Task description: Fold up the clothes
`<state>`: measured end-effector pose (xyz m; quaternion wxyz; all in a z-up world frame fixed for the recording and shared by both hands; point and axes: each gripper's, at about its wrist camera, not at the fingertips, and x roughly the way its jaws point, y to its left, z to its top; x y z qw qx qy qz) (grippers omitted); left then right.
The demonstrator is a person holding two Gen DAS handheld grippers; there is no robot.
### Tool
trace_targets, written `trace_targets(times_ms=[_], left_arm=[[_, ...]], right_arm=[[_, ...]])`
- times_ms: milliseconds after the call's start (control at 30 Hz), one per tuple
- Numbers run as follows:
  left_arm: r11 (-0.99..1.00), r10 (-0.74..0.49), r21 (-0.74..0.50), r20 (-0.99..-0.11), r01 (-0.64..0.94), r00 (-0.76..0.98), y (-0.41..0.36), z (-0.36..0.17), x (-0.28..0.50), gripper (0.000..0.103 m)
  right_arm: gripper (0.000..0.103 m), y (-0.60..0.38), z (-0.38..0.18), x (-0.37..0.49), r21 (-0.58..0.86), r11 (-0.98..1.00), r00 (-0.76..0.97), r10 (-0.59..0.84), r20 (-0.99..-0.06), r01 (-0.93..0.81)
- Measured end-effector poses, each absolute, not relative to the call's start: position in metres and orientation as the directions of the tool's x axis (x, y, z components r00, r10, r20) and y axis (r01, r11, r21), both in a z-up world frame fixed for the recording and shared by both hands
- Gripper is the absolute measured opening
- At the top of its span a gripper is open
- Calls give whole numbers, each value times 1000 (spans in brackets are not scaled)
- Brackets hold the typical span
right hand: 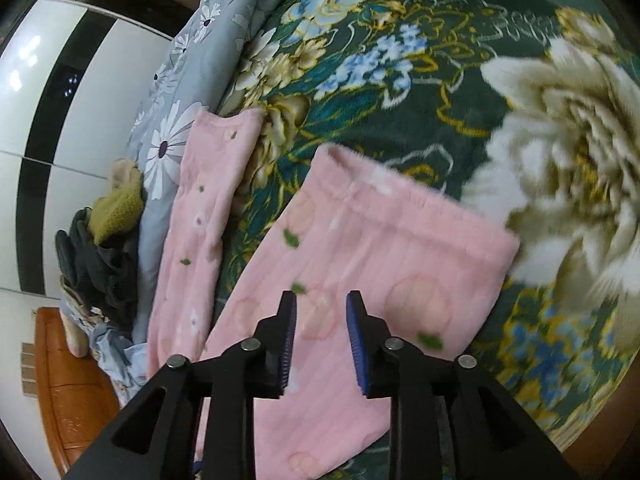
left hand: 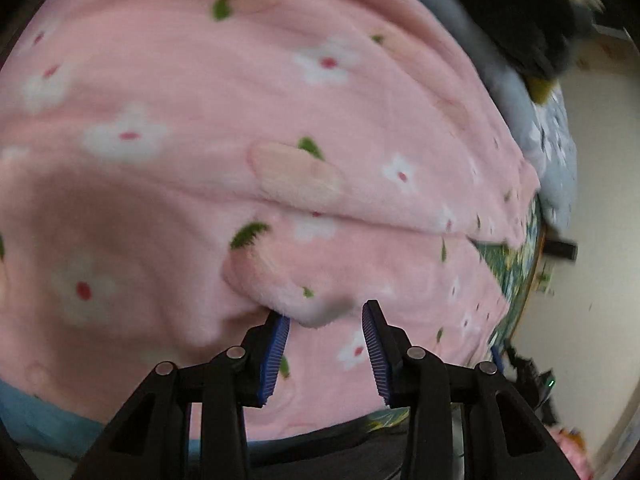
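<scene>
Fingers, left: my left gripper [left hand: 326, 322] stands parted, the blue ribbed pads [left hand: 276, 356] wide of each other with nothing clamped; a raised fold of fleece [left hand: 288, 284] sits just at the left pad's tip.
Fingers, right: my right gripper [right hand: 321, 312] is likewise spread apart and holds nothing, hovering over a trouser leg.
Garment: the pink fleece pyjama trousers with white flowers and green leaves [right hand: 360, 264] lie on the bed, two legs running away from me, cuffs at the far end, on the dark green floral blanket [right hand: 460, 92].
Step, as I judge it: both hands sit over cloth without a hold, which fits either lining up for a pinch or having just let go of a fold; I cannot tell which.
Layering: the left view shows one pink layer lapped over another along a crease [left hand: 360, 220].
Nearby: grey daisy-print quilt [right hand: 168, 120] under the far leg; a heap of dark and mustard clothes [right hand: 104, 240] beyond it.
Hindrance: the legs lie splayed, one partly off the blanket.
</scene>
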<state>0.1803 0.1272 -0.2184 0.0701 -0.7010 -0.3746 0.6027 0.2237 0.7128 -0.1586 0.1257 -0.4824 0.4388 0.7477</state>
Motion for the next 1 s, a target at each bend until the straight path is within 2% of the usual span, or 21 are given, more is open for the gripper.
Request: trace_targets(times_ms=[133, 200, 267, 400, 733, 767, 800, 833, 967, 1000], left_arm=[[-623, 636, -541, -771, 566, -36, 111, -231, 183, 32], [-619, 628, -534, -777, 576, -45, 109, -232, 185, 28], [-637, 610, -527, -791, 563, -51, 109, -230, 186, 15], [-647, 594, -519, -802, 559, -57, 109, -230, 188, 12], [-547, 664, -568, -742, 615, -95, 100, -234, 188, 14], [-534, 672, -577, -733, 617, -104, 98, -232, 188, 14], [-523, 679, -587, -725, 617, -114, 97, -231, 189, 14], [-516, 684, -598, -719, 614, -126, 95, -229, 189, 14], [-529, 669, -598, -730, 602, -137, 96, -226, 189, 13], [-532, 664, -594, -735, 603, -138, 98, -226, 191, 10]], right_arm=[[36, 731, -156, 200, 484, -654, -488, -195, -851, -582], [36, 740, -156, 189, 456, -691, -468, -190, -863, -561], [36, 750, -160, 178, 443, -722, -440, -211, -873, -532], [36, 753, -171, 160, 424, -775, -391, -248, -886, -469], [36, 751, -194, 151, 437, -819, -330, -324, -887, -372], [35, 748, -195, 153, 443, -821, -326, -334, -884, -360], [20, 746, -195, 154, 448, -823, -322, -344, -882, -348], [12, 745, -193, 157, 455, -820, -337, -344, -876, -346], [9, 743, -179, 168, 485, -802, -411, -334, -848, -349], [9, 742, -176, 170, 492, -797, -429, -331, -840, -350]])
